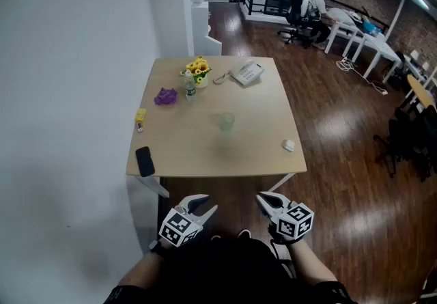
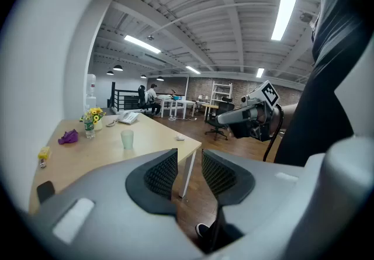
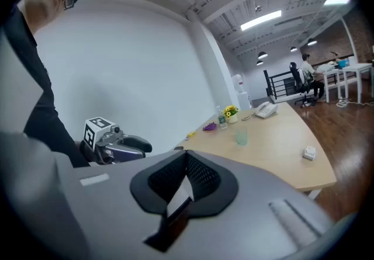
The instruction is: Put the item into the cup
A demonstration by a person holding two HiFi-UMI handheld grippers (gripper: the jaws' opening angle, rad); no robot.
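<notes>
A translucent pale green cup (image 1: 227,121) stands upright near the middle of the light wooden table (image 1: 205,159). A small white item (image 1: 289,145) lies near the table's right front edge. Both grippers hover in front of the table's near edge, clear of everything on it. My left gripper (image 1: 209,203) is open with a narrow gap between its jaws and nothing in it. My right gripper (image 1: 260,197) is shut and empty. In the left gripper view the cup (image 2: 127,139) and white item (image 2: 180,138) lie far ahead; the right gripper view shows the cup (image 3: 241,135) and item (image 3: 309,152) too.
On the table are a black phone (image 1: 144,160) at the left front, a yellow object (image 1: 140,116), a purple object (image 1: 165,96), a bottle (image 1: 190,89), flowers (image 1: 198,69) and a desk telephone (image 1: 246,74). A white wall runs along the left. A person sits at far desks.
</notes>
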